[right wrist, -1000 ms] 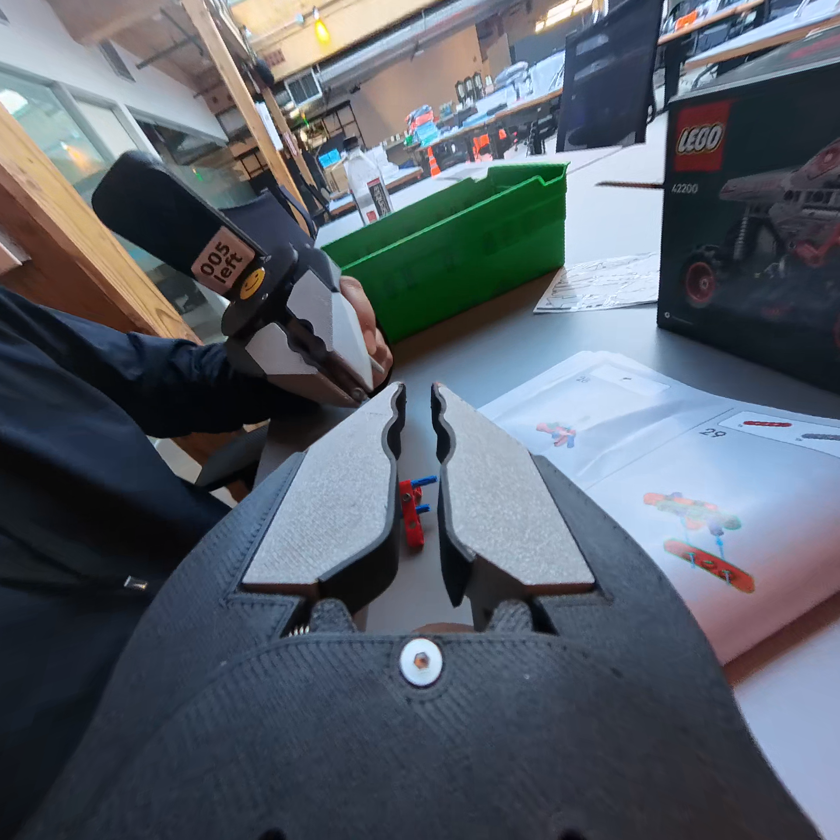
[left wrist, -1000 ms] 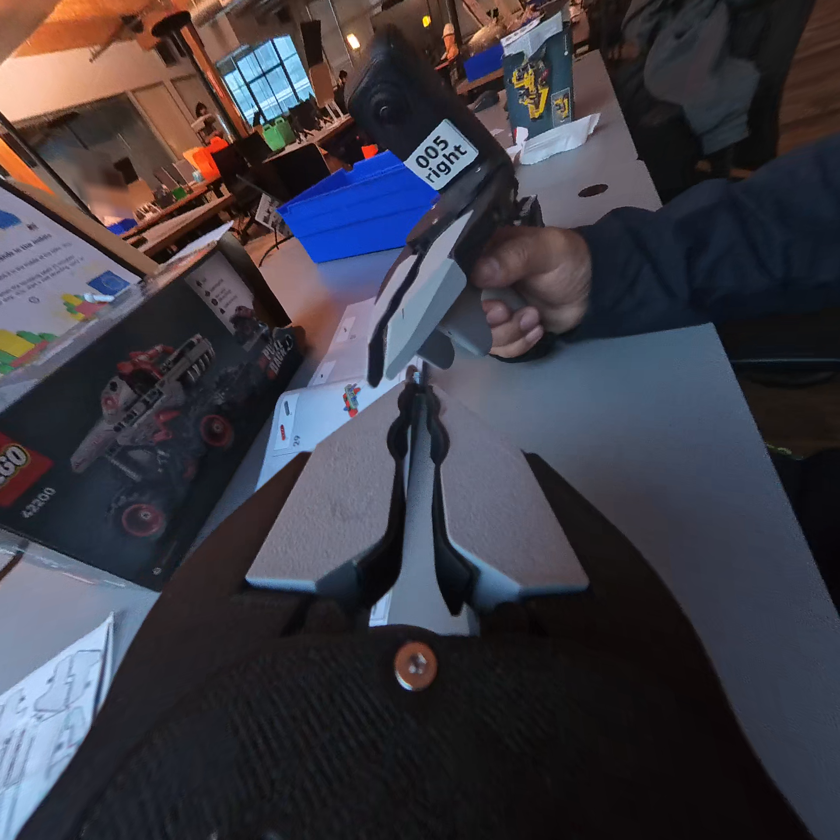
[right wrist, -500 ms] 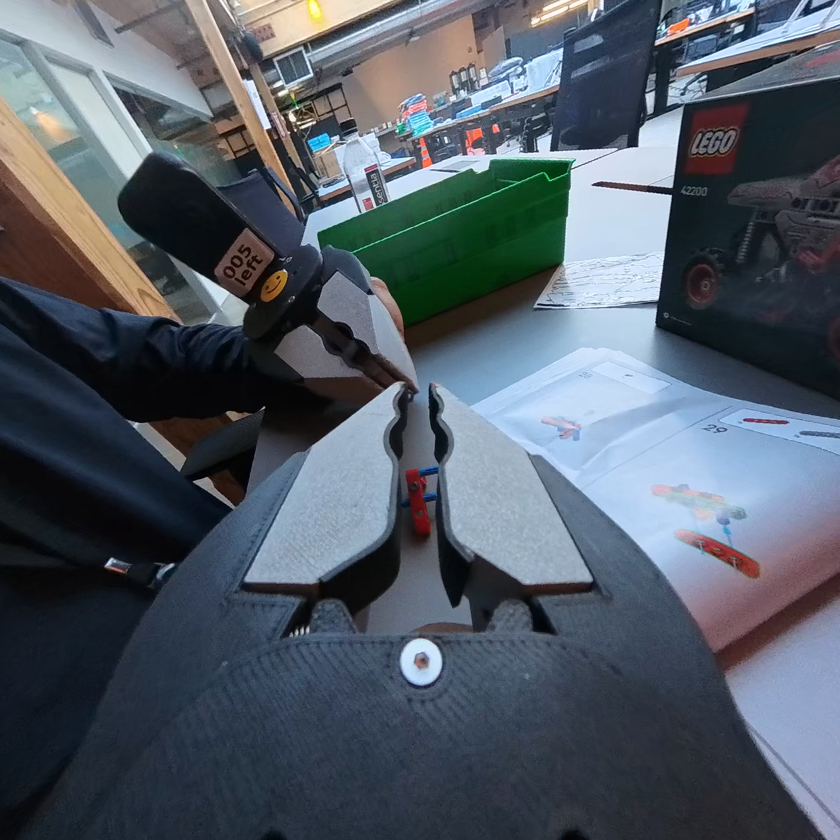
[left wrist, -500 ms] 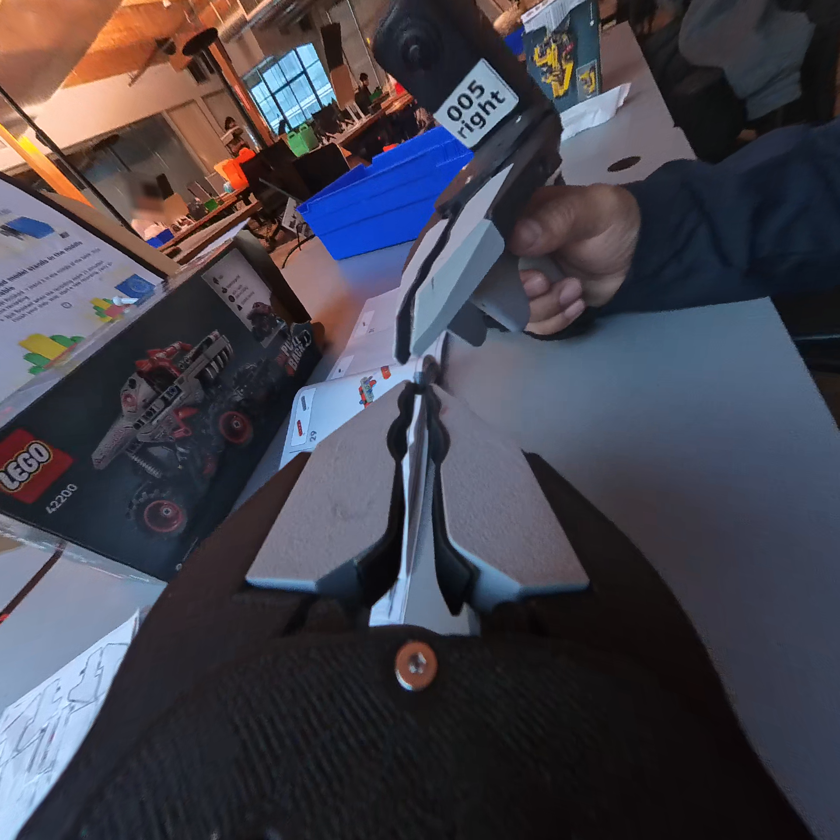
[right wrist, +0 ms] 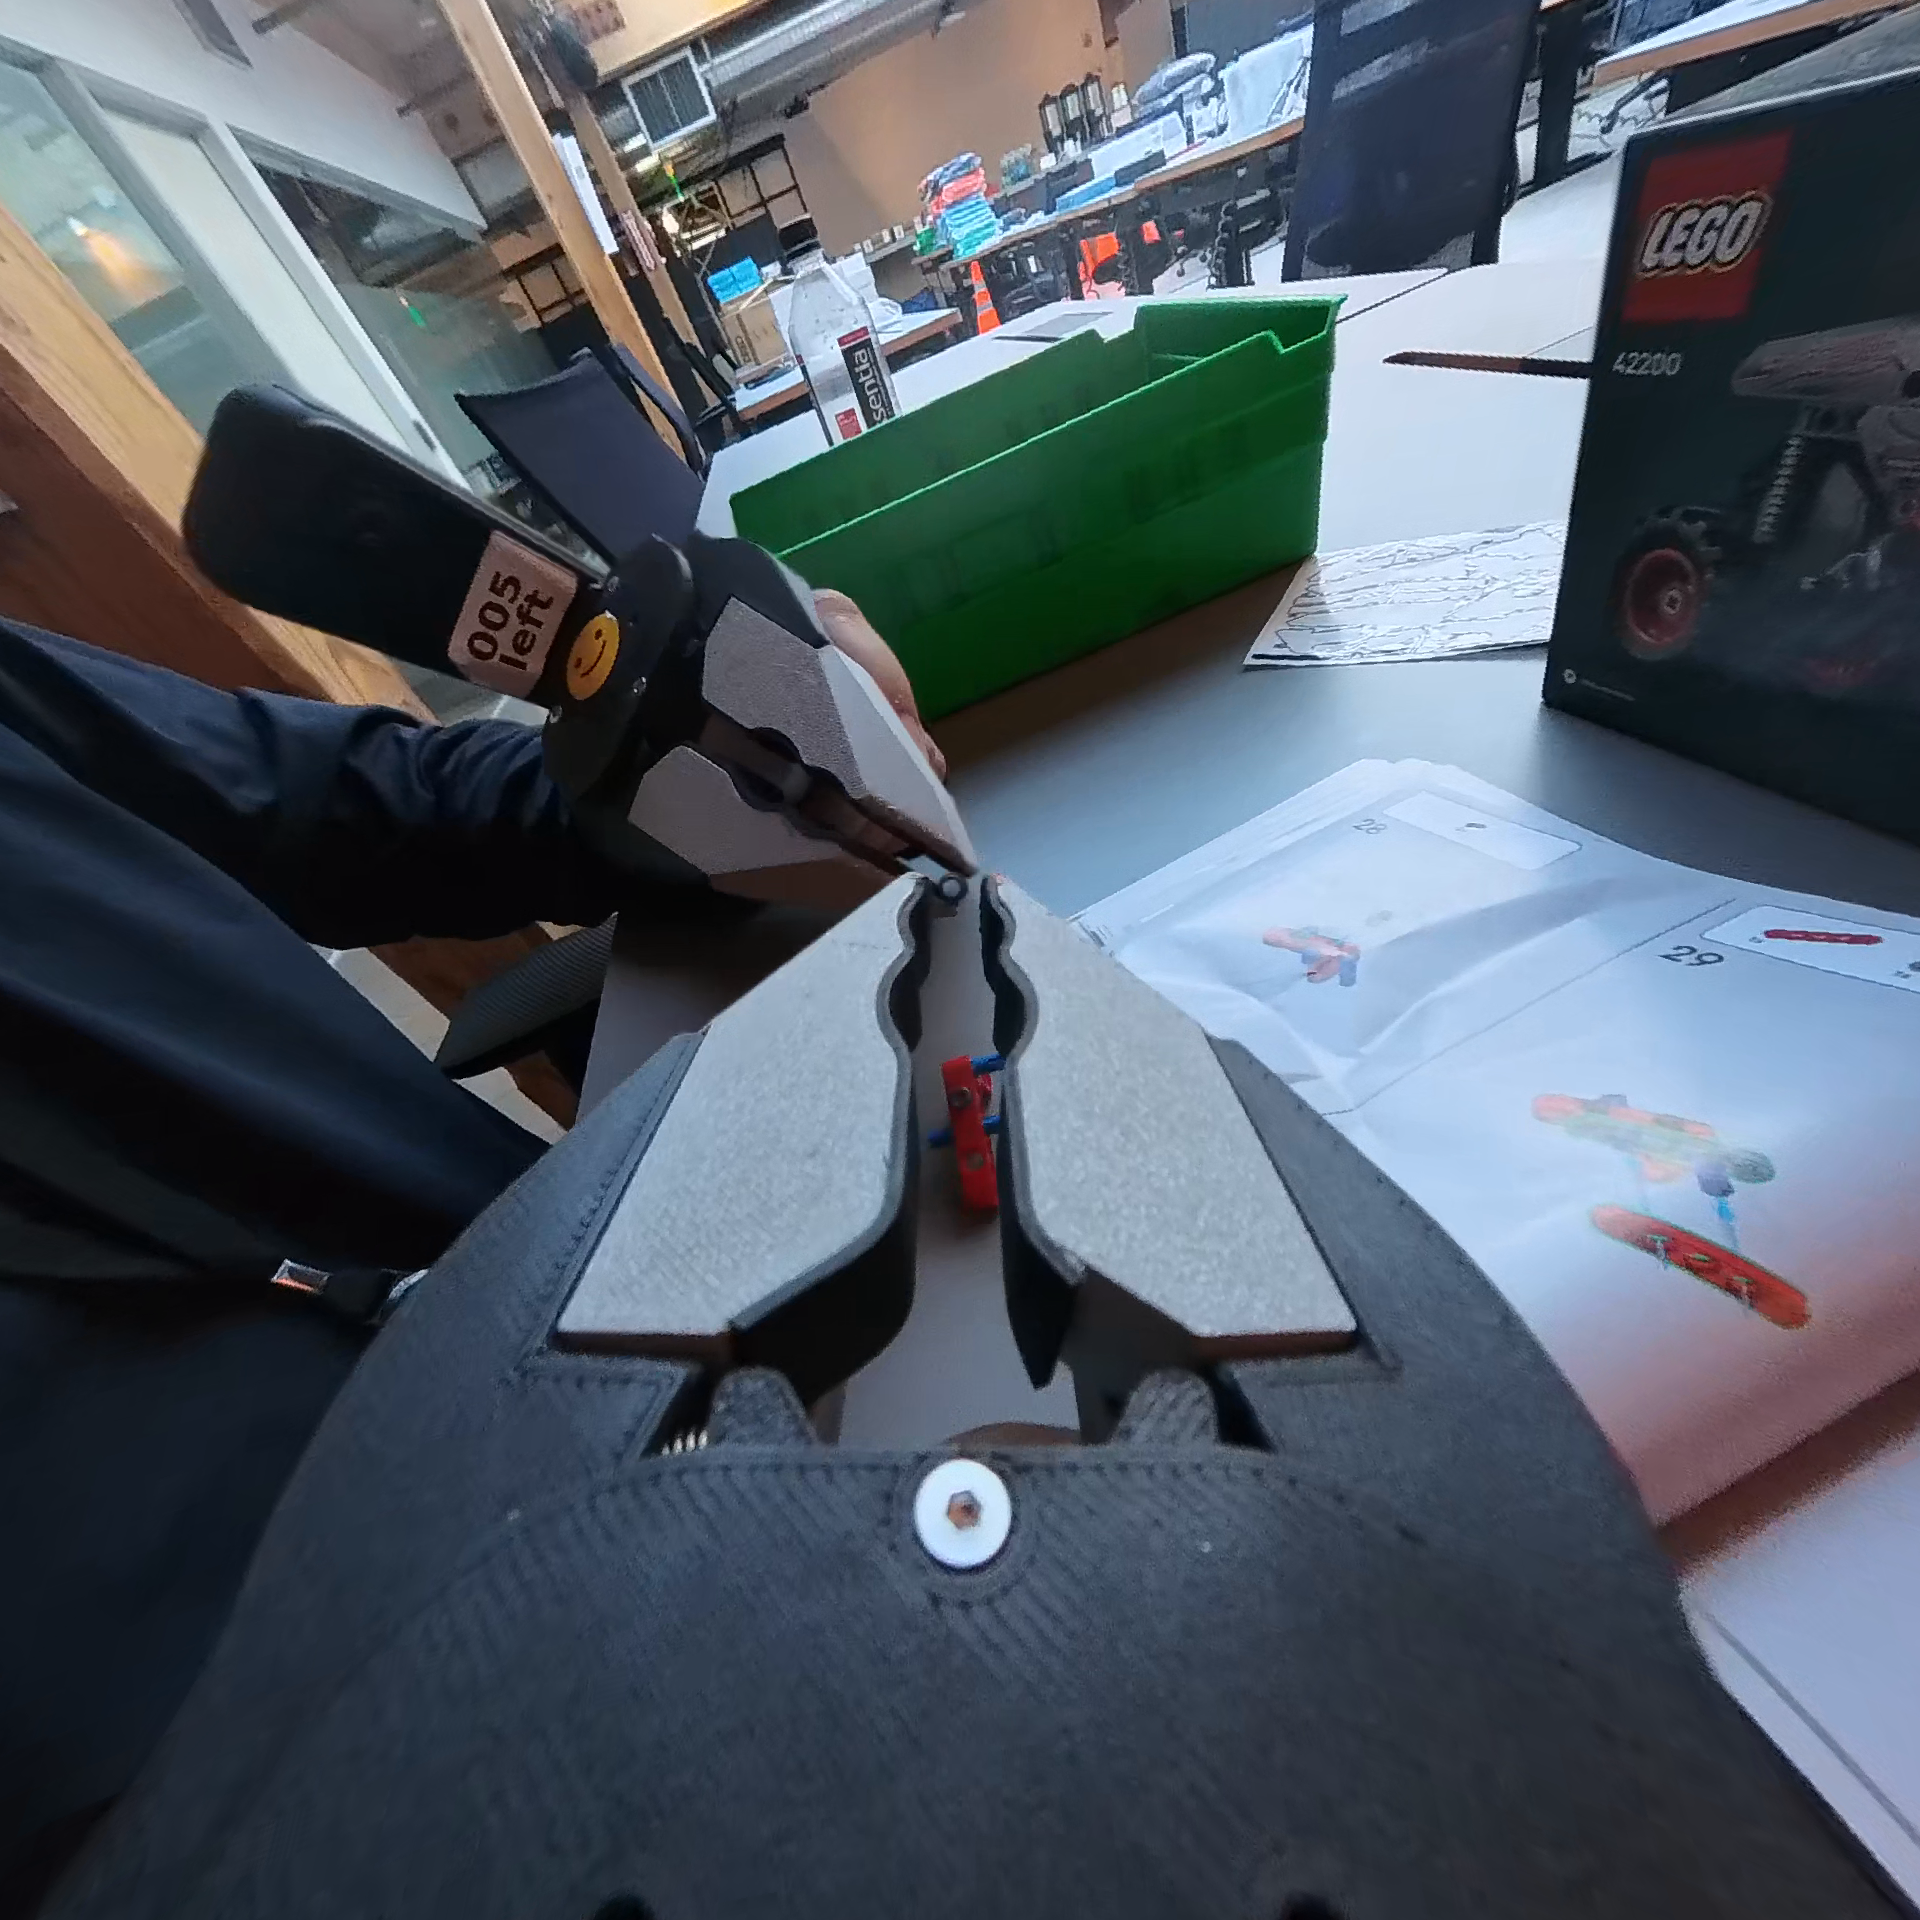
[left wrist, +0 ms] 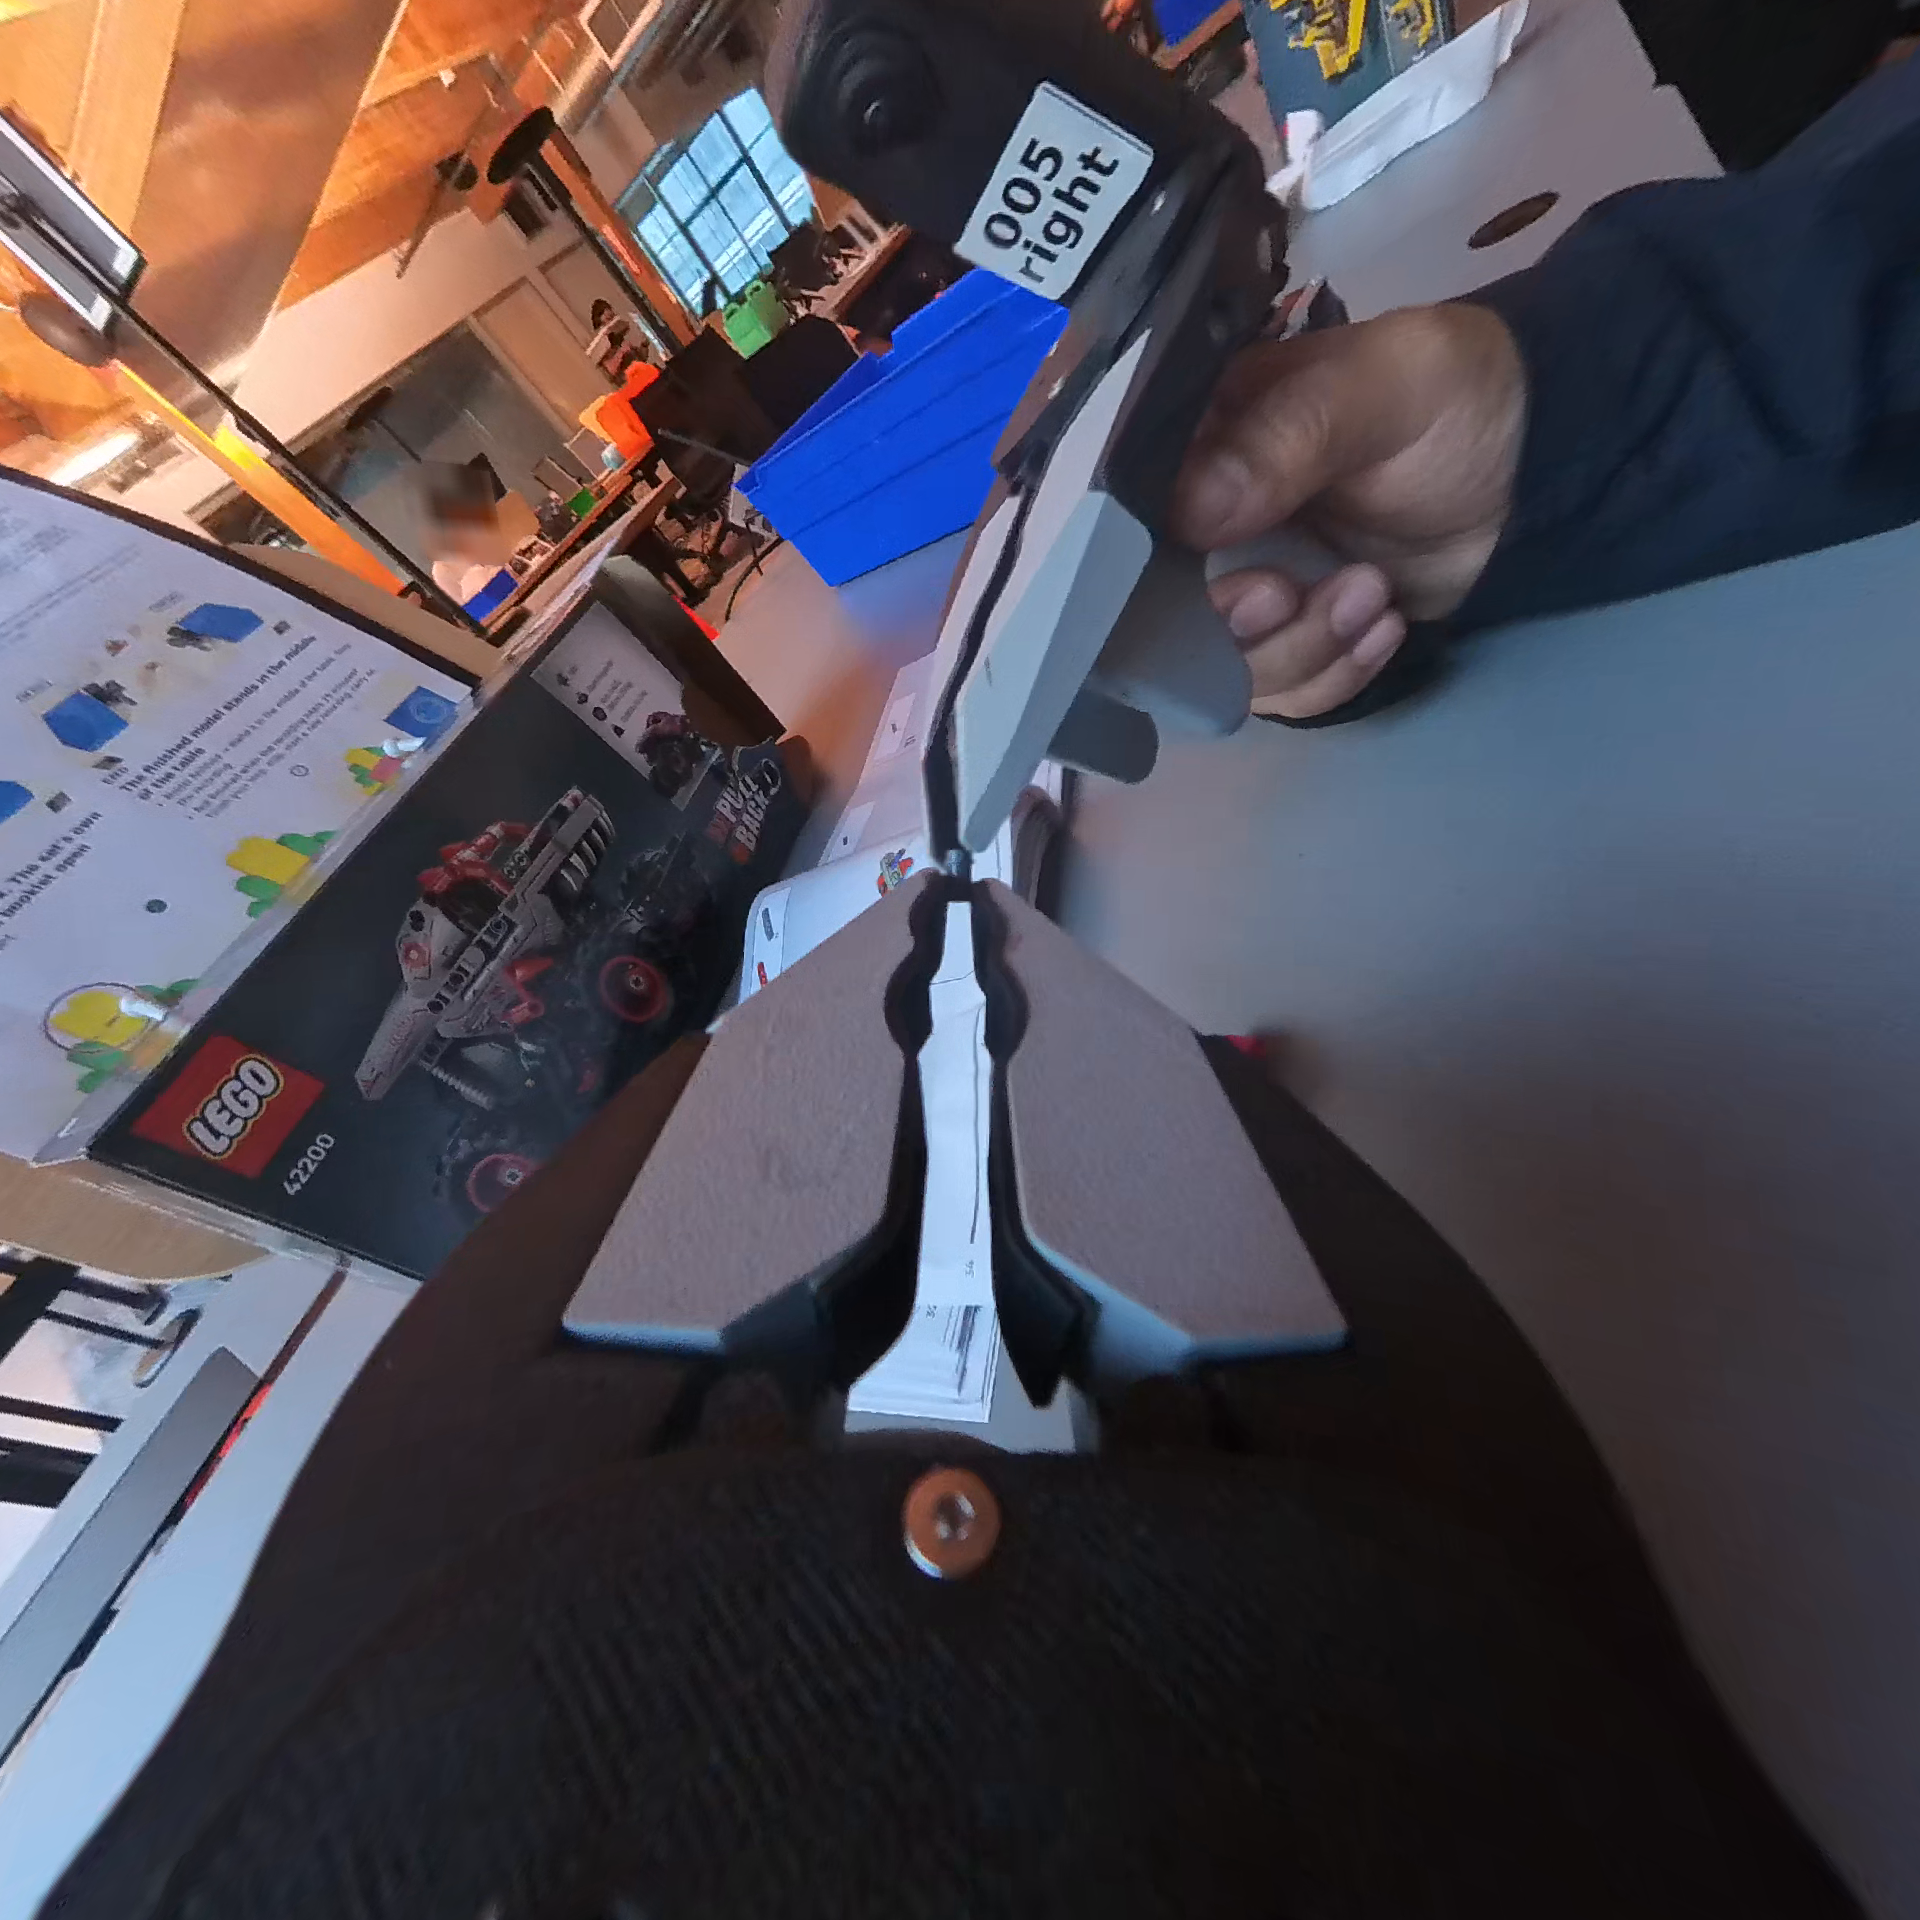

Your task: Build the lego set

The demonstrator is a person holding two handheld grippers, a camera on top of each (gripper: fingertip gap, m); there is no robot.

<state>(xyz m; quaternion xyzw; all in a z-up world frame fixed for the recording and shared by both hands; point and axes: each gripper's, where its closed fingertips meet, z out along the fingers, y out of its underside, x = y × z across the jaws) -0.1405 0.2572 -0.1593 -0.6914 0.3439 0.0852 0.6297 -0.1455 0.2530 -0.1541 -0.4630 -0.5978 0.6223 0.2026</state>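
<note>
Open workshop behind, grey tabletop [right wrist: 1195, 748] under my tongs, printed set box [right wrist: 1756, 436] at its far edge, open instruction booklet [right wrist: 1558, 1039] nearer.

My left gripper [left wrist: 961, 883] is pinched on a small dark pin [right wrist: 951, 888]; my right gripper [right wrist: 961, 894], slightly parted and empty, meets it tip to tip. The red beam assembly [right wrist: 971, 1132] lies below, long axis along my right fingers.
</note>
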